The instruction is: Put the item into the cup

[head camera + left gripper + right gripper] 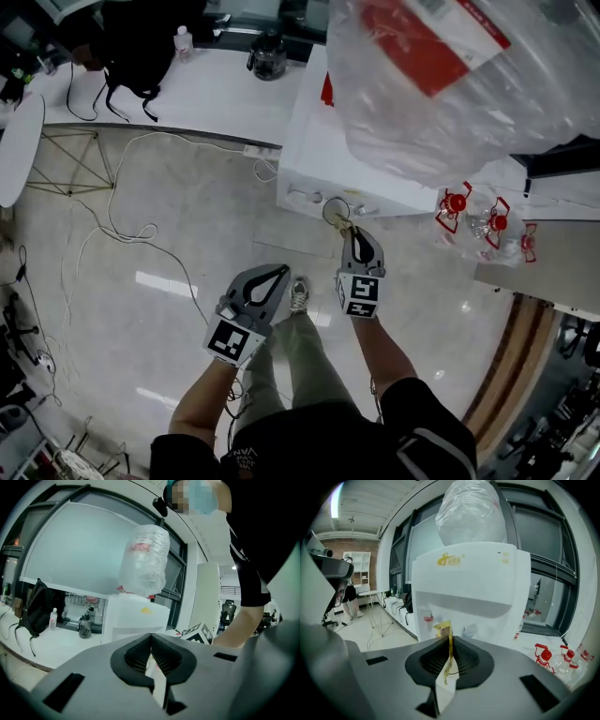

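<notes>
Nearest us, the person's forearms hold two grey two-jaw grippers out over a pale polished floor. At about 7 o'clock from its partner, the left gripper (283, 270) (151, 640) has its ribbed black pads pressed together with nothing between them. The right gripper (351, 231) (450, 638) is clamped on a thin yellow paper item (443, 630), which stands upright between the pads and pokes out above the tips.

At 12 o'clock from those tips we see what looks like a small round cup (335, 210) on the ledge of the white water dispenser (314, 155) (468, 573). It is too small in the head view to be sure. The item is held near it.

An upturned clear plastic water bottle (422, 94) (471, 513) (143, 559) tops the dispenser. At 3 o'clock from the cup lie clear jugs with red caps (483, 221). At 10 o'clock, a black backpack (141, 47) rests on a white counter (216, 94).
</notes>
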{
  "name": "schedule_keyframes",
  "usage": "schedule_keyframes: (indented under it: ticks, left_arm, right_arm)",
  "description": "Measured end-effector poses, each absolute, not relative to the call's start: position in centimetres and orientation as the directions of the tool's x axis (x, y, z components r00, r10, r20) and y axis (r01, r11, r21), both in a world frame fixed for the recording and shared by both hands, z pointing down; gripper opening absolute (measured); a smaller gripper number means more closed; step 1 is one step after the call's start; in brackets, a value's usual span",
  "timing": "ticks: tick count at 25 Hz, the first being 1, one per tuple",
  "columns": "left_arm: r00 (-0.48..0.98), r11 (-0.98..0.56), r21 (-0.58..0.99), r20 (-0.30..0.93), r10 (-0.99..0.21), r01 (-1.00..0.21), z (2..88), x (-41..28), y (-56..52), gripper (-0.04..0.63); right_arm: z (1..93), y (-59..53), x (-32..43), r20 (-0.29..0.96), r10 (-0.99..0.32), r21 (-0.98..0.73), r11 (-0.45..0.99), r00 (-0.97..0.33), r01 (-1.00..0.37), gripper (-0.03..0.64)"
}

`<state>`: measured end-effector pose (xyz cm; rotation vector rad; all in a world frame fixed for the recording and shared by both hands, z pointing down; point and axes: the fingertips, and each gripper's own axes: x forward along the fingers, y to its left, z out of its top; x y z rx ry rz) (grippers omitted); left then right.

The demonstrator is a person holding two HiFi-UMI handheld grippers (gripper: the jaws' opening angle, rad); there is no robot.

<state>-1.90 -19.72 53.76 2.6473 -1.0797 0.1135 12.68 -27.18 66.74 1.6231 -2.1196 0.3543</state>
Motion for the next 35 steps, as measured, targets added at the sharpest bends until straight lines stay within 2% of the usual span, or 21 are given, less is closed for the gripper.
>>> schedule_keyframes:
  ticks: [12, 35]
  left_arm:
    - [0.684, -0.630, 0.274, 0.210, -0.698, -0.727, 57.3, -3.1, -19.9, 0.019]
    - [0.685, -0.622, 0.291, 0.232, -0.691, -0.726, 59.8, -2.8, -19.7, 0.020]
  right_arm:
    - [72.6, -30.6, 13.1, 0.516, -0.846, 0.069, 0.200, -0.136, -0.977, 0.055]
    - [79.1, -33.0, 12.4, 0.610, -0.777, 0.173, 0.320, -0.154, -0.931, 0.055]
